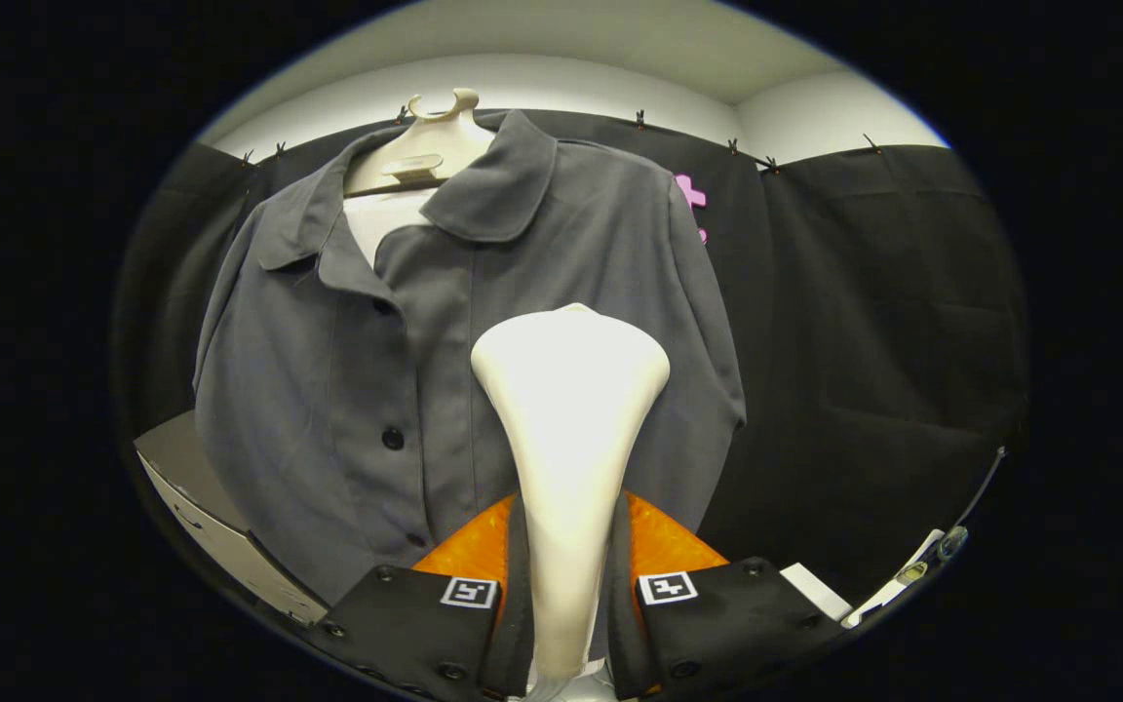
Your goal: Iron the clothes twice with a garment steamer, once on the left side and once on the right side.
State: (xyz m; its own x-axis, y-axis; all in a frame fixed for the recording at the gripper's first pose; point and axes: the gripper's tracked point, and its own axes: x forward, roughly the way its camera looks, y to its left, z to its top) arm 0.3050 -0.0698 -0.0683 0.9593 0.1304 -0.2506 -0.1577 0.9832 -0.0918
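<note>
Clamping the garment steamer [569, 429] by its neck, the gripper [566, 585] was aimed at the grey shirt [367, 370].

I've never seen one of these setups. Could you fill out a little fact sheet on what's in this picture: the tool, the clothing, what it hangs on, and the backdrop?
tool: white steamer, head wide at the top, handle narrow below
hand-held gripper: shut on the steamer handle, one finger on each side
clothing: grey shirt with collar and dark buttons, buttoned below an open neck
hanging on: pale mannequin bust
steamer position: head in front of the shirt, just beside the button placket; contact cannot be told
backdrop: black cloth clipped along its top
</note>
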